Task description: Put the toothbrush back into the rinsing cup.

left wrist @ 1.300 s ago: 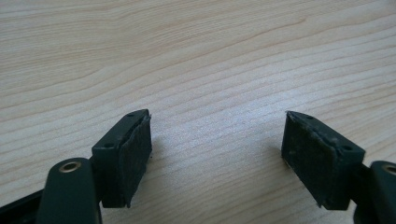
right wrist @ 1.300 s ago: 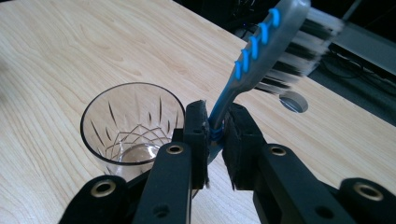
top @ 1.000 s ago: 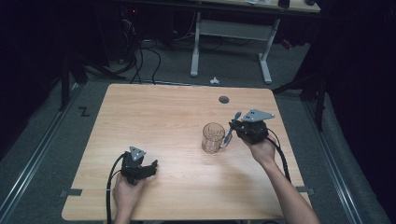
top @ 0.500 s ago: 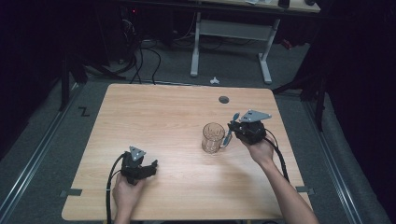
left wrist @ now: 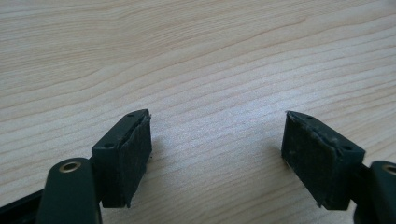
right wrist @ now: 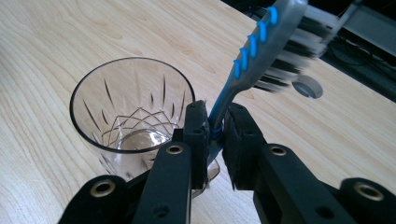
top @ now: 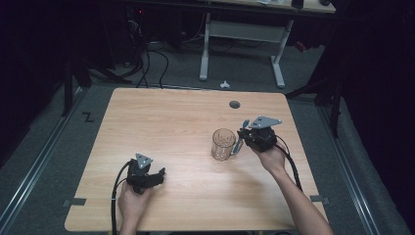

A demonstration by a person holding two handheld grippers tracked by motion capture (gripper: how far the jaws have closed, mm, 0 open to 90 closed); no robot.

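A light wooden table (top: 171, 122) has a round grey grommet hole (top: 234, 104) near its far edge. Beyond it, a white desk frame (top: 240, 36), black cables (top: 147, 54) and a small white object (top: 224, 84) occupy the grey floor (top: 49, 147).

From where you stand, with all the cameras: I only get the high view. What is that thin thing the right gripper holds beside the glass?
Observer: A toothbrush, blue and grey, clamped by its handle in the right gripper, bristle end up.
Operator: Is anything in the glass?
Observer: The glass is empty; its cut pattern shows through to the bottom.
Operator: And the left gripper?
Observer: The left gripper has its jaws wide apart over bare table, nothing between them.
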